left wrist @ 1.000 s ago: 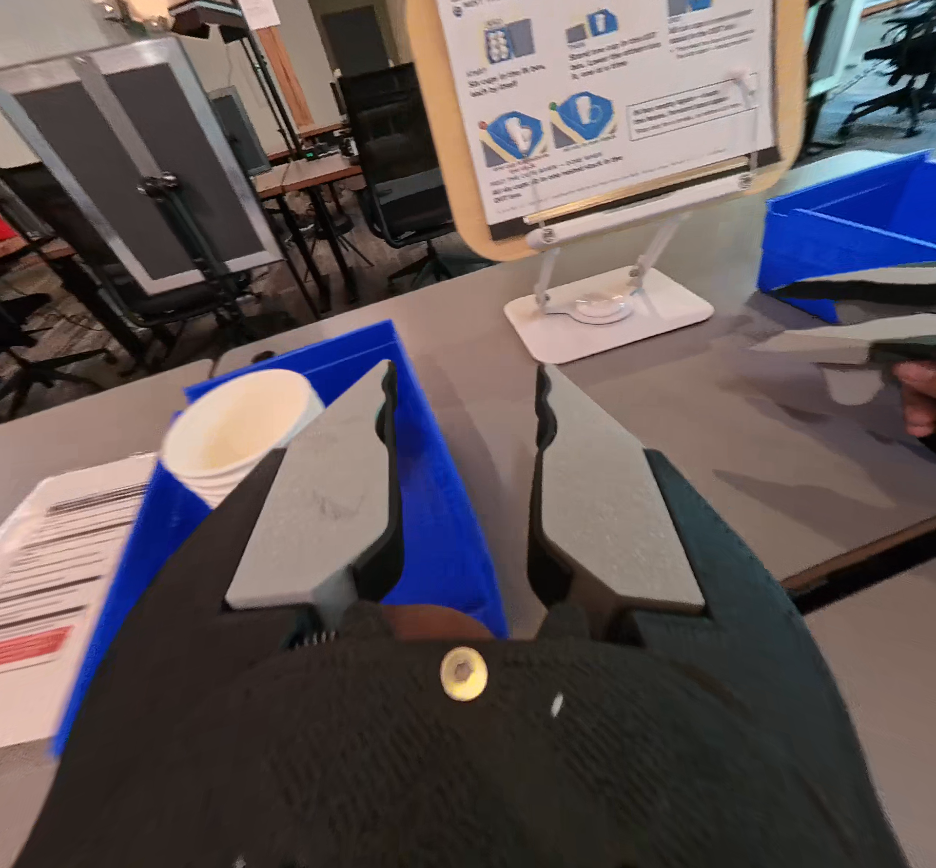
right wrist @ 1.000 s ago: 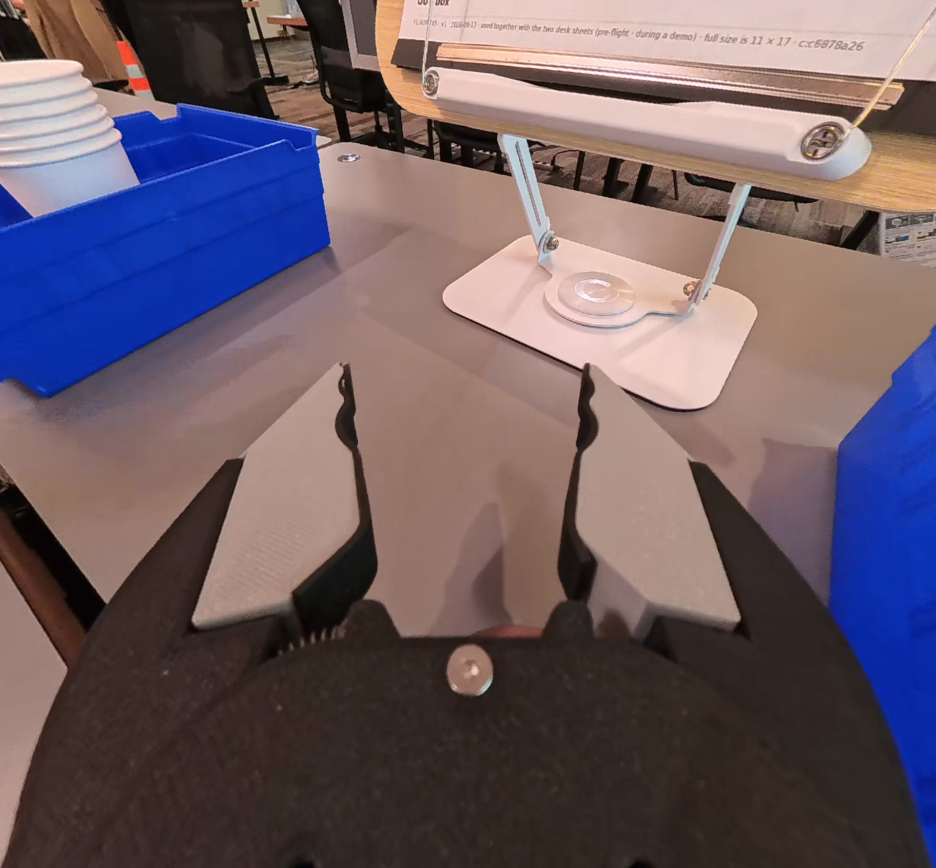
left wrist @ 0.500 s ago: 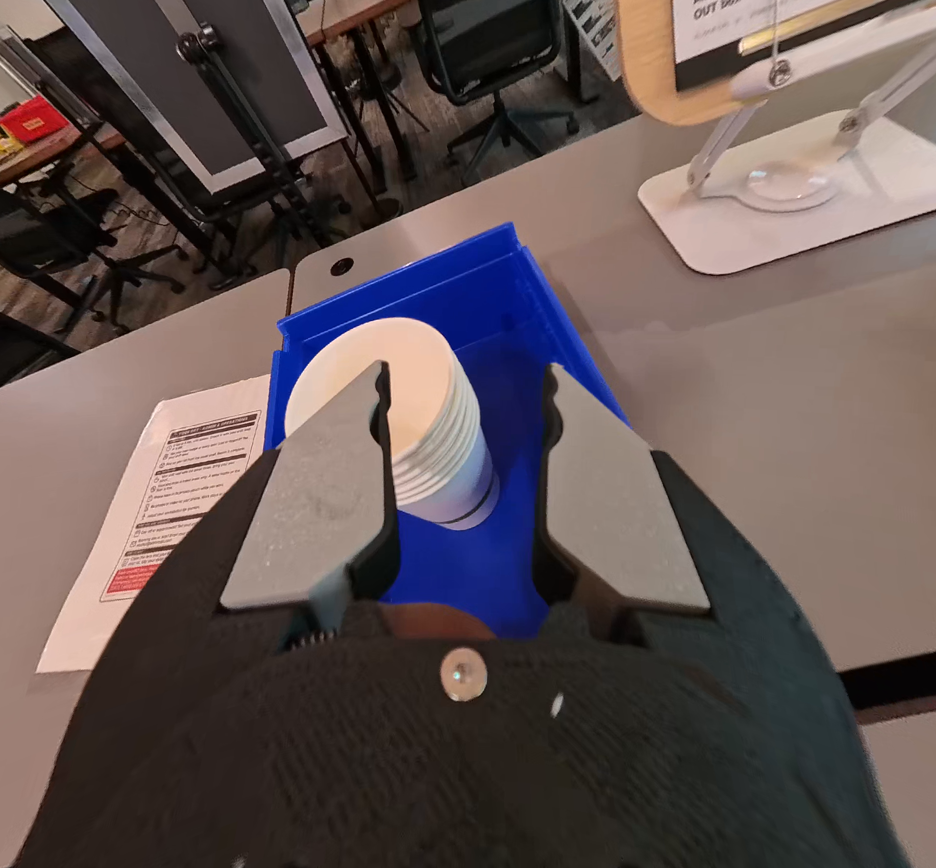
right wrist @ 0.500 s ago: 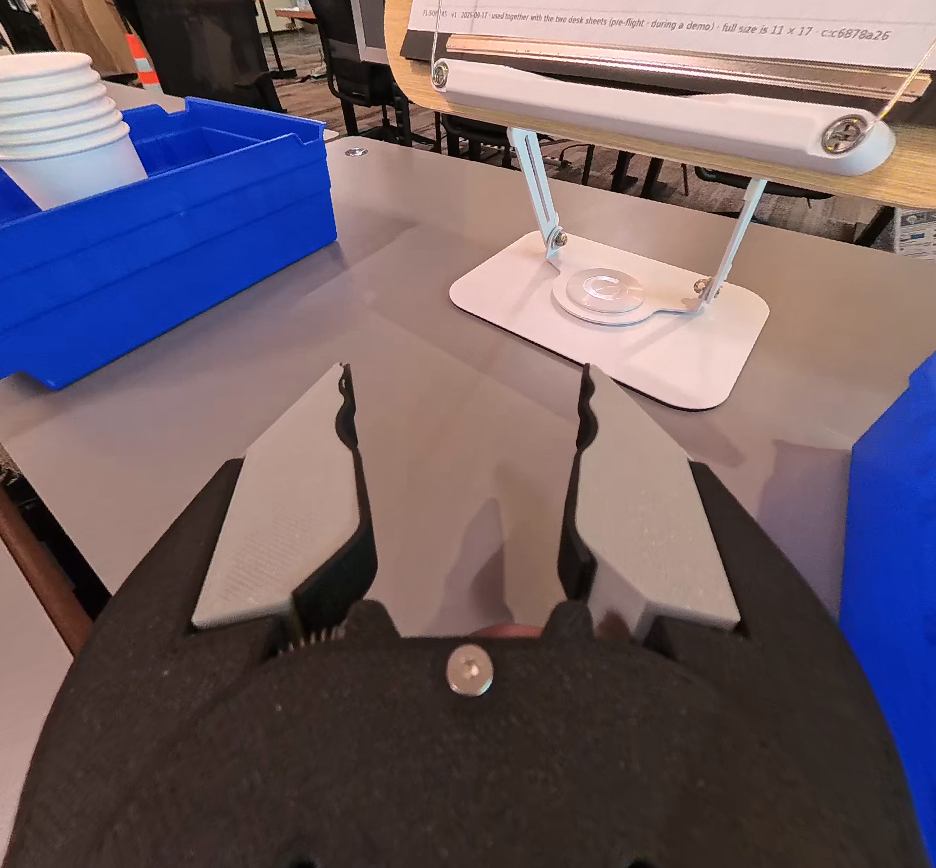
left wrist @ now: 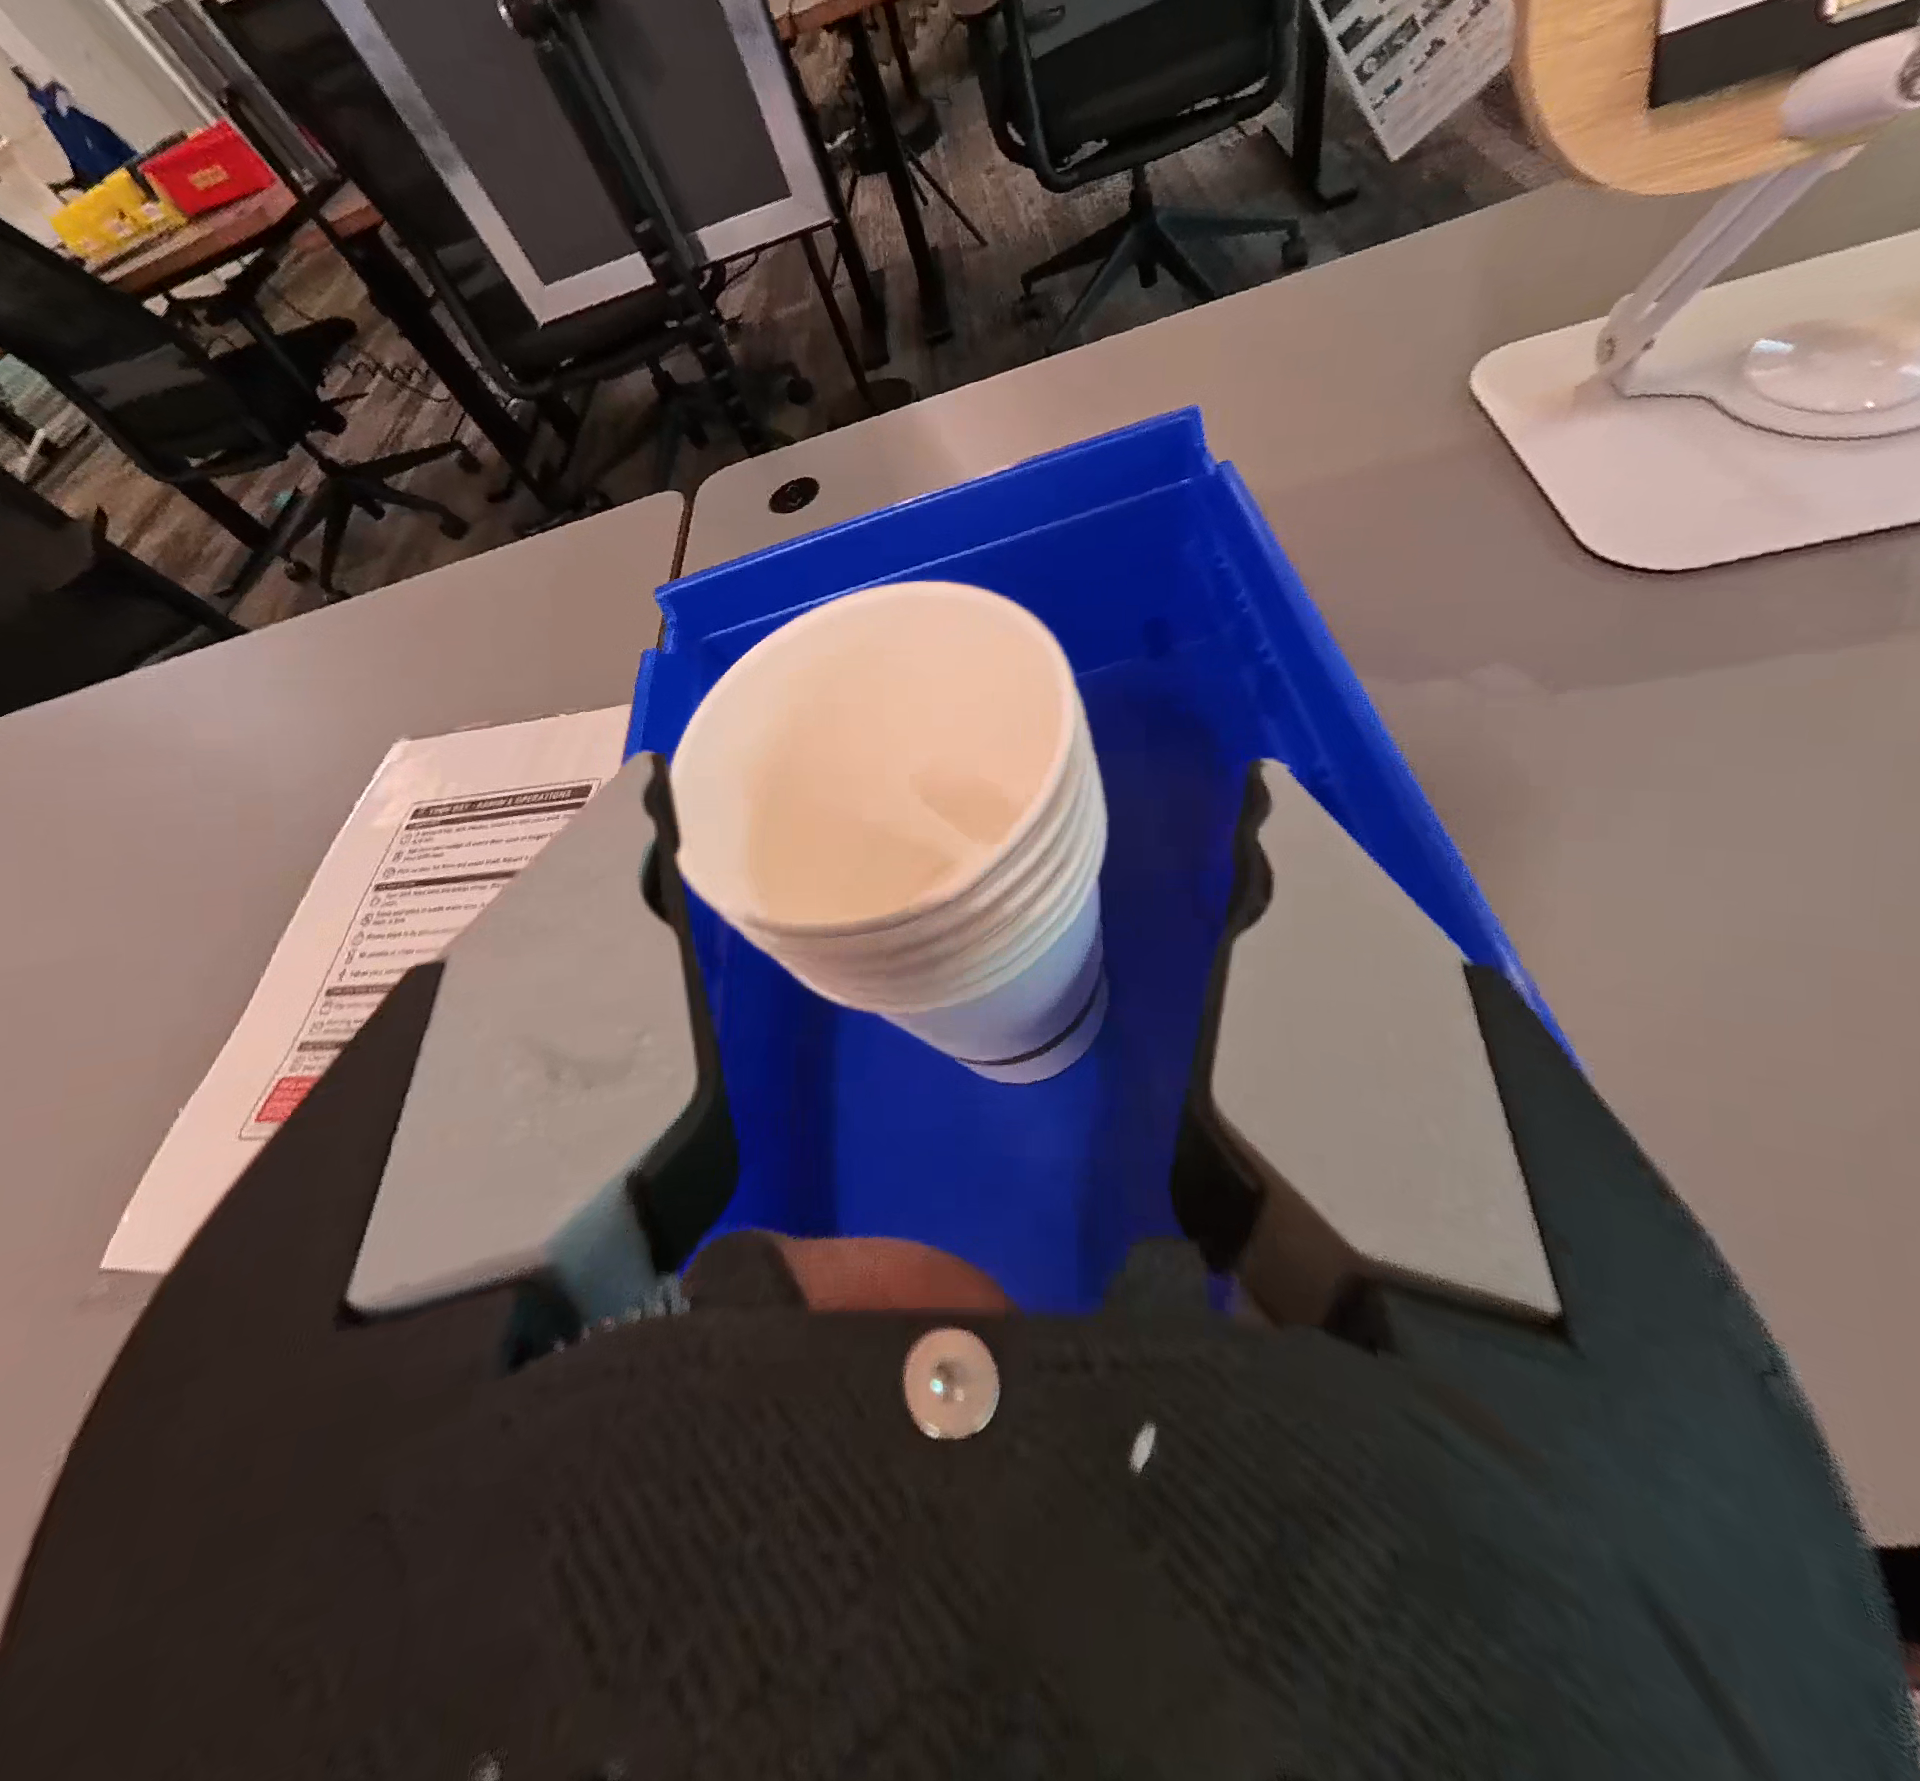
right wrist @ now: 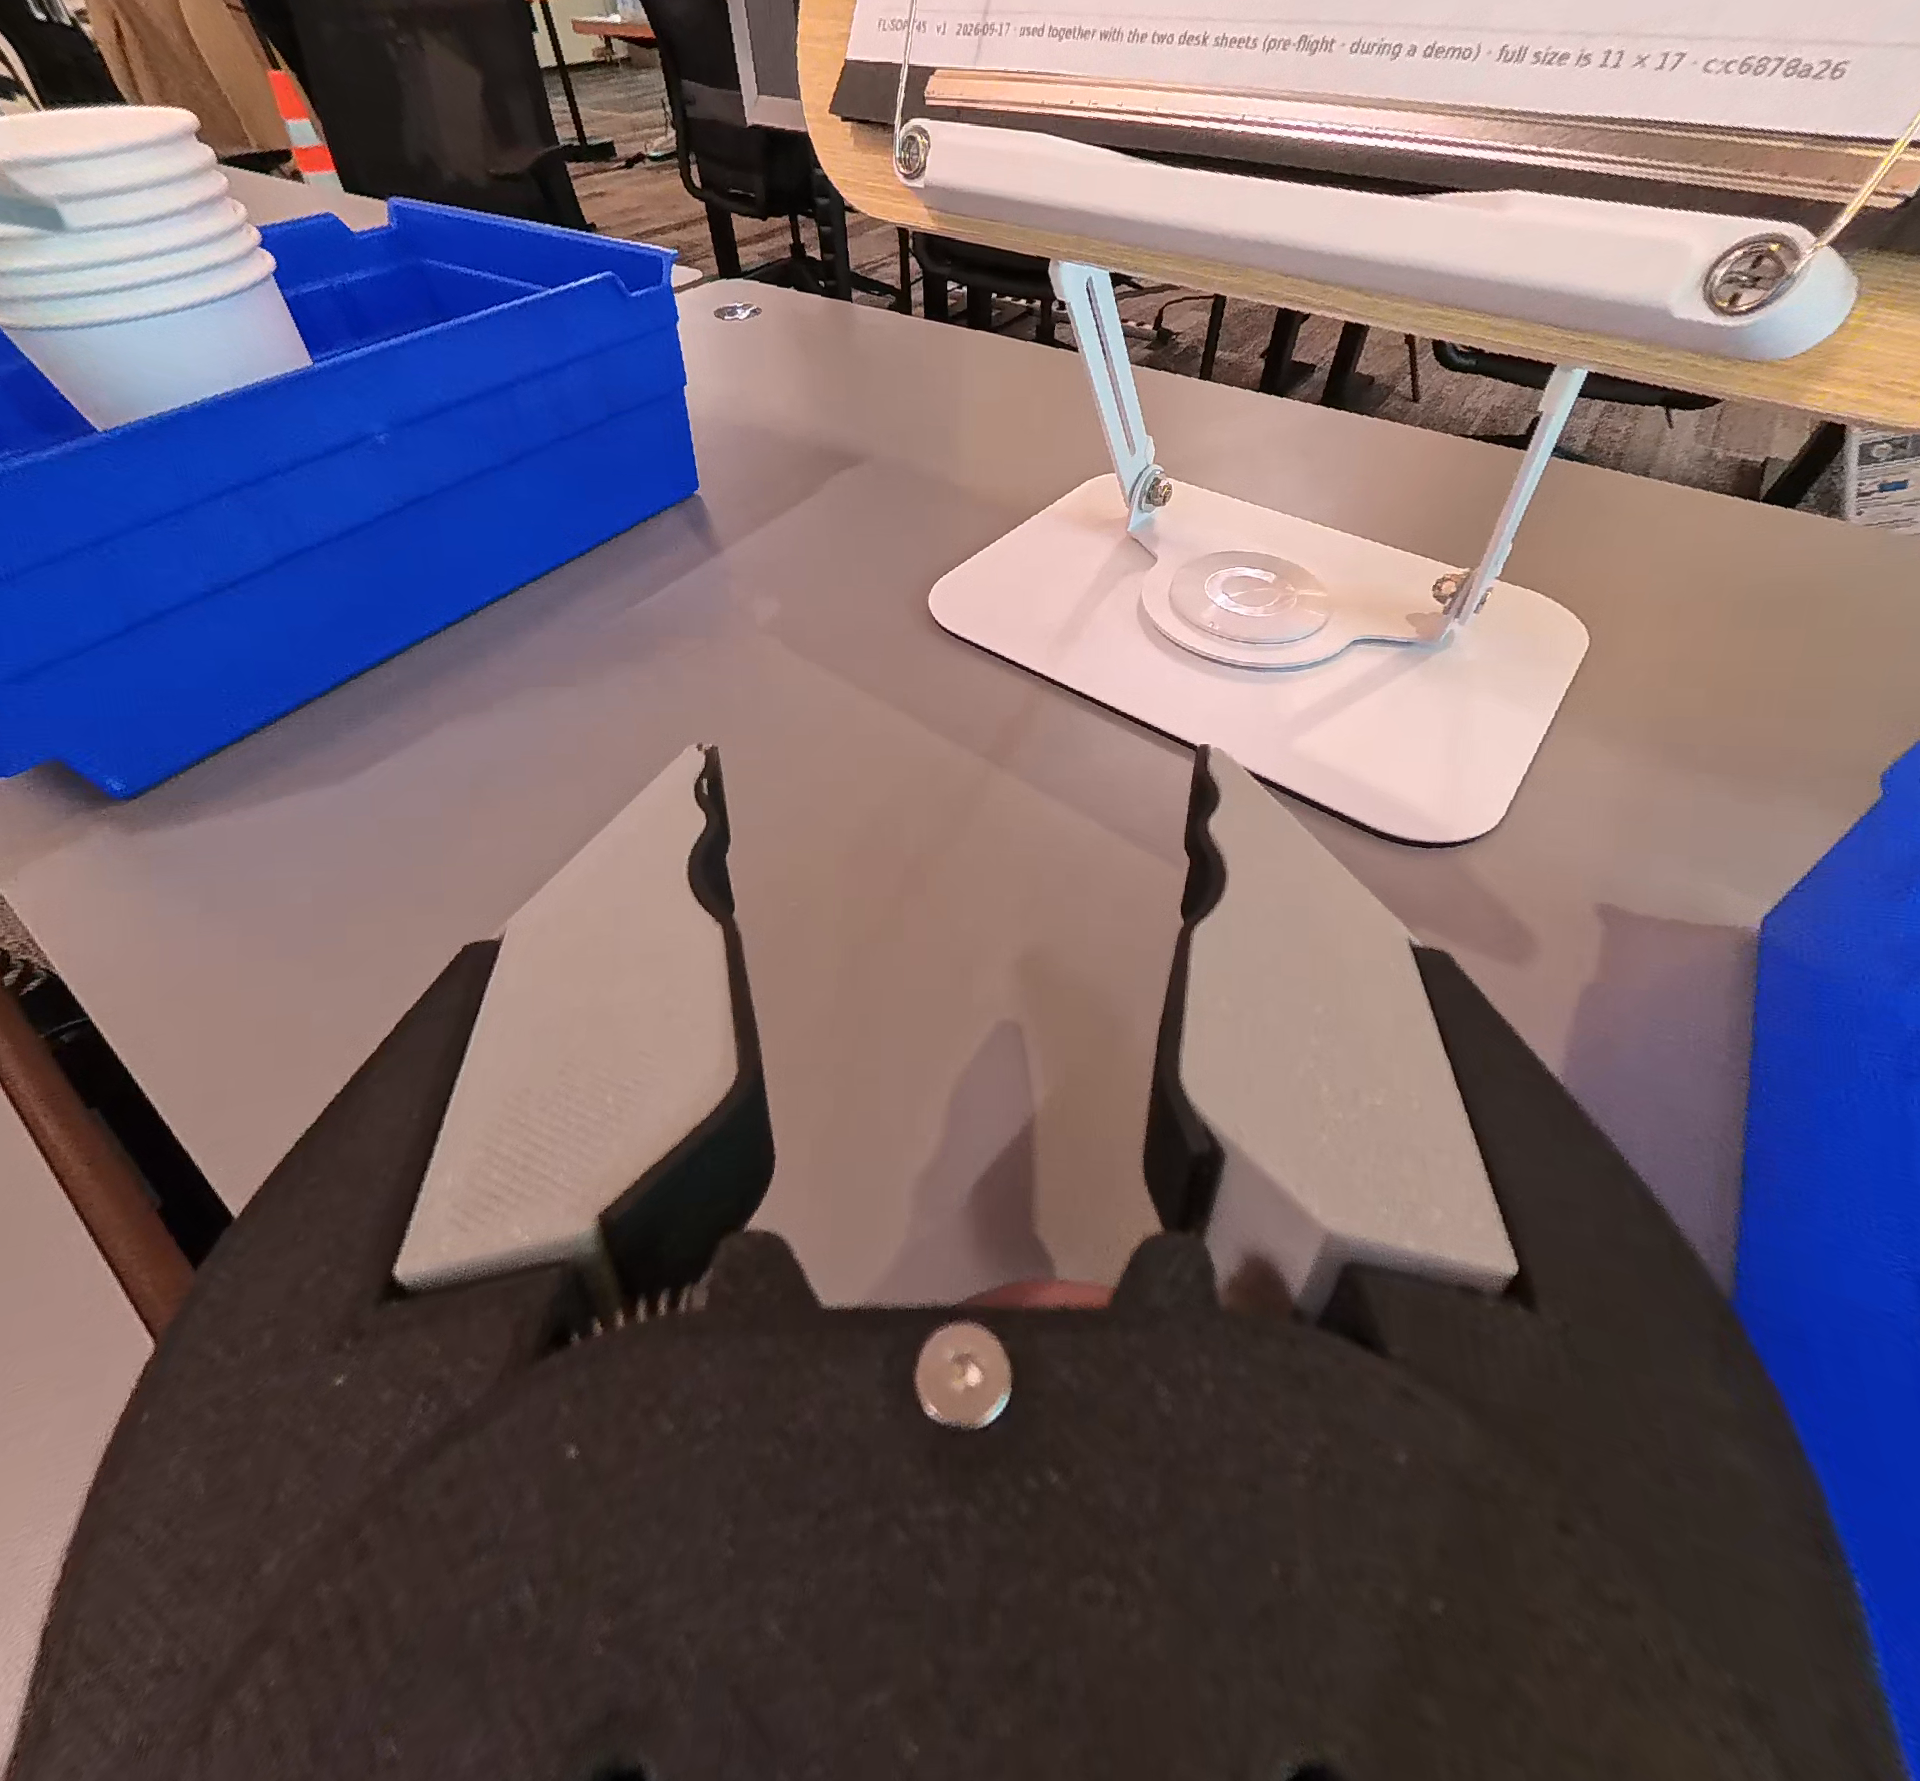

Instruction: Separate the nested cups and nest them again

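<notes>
A stack of several nested white paper cups [left wrist: 894, 817] stands in a blue bin [left wrist: 1330, 755] on the grey table. My left gripper [left wrist: 953, 786] is open wide above the bin, with the stack's rims between its fingers. The left finger [left wrist: 561, 1004] is close beside the top rim; the right finger [left wrist: 1340, 1025] stands apart from it. In the right wrist view the same stack [right wrist: 125, 256] and bin [right wrist: 343, 505] sit at the far left. My right gripper [right wrist: 953, 755] is open and empty, low over bare table.
A white document stand [right wrist: 1257, 651] with a wooden board stands at the back of the table; it also shows in the left wrist view [left wrist: 1714, 453]. A second blue bin [right wrist: 1839, 1108] is at the right edge. A printed sheet [left wrist: 343, 952] lies left of the cup bin.
My left gripper has swung left and down over the bin, opened wider, and now straddles the cup stack. The right gripper has barely moved.
</notes>
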A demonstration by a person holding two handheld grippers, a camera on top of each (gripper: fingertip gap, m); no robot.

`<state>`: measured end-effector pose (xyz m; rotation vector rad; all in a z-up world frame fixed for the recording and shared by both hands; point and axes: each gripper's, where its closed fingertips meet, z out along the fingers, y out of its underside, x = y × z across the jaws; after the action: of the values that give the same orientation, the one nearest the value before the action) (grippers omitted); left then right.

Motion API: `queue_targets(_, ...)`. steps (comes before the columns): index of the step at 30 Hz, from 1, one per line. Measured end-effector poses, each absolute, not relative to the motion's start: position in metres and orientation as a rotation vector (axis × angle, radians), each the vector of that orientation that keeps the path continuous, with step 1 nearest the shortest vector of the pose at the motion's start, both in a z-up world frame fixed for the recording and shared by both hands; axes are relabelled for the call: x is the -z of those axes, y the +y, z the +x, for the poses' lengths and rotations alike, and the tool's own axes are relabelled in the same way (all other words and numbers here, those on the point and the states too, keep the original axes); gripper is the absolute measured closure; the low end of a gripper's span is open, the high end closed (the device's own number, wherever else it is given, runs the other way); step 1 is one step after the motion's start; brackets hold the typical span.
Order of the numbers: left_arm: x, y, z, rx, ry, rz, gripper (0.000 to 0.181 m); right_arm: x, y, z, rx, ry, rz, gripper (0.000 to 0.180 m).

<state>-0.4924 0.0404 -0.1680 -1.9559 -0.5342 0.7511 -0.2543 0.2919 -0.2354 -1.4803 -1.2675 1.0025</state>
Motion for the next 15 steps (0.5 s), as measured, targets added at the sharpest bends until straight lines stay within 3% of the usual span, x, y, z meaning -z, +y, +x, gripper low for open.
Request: queue_targets(15,0.228,0.016,-0.505,-0.569,-0.551,-2.061,0.072,0.235,0.292,-0.254,-1.024,-1.257,-1.484,0.094)
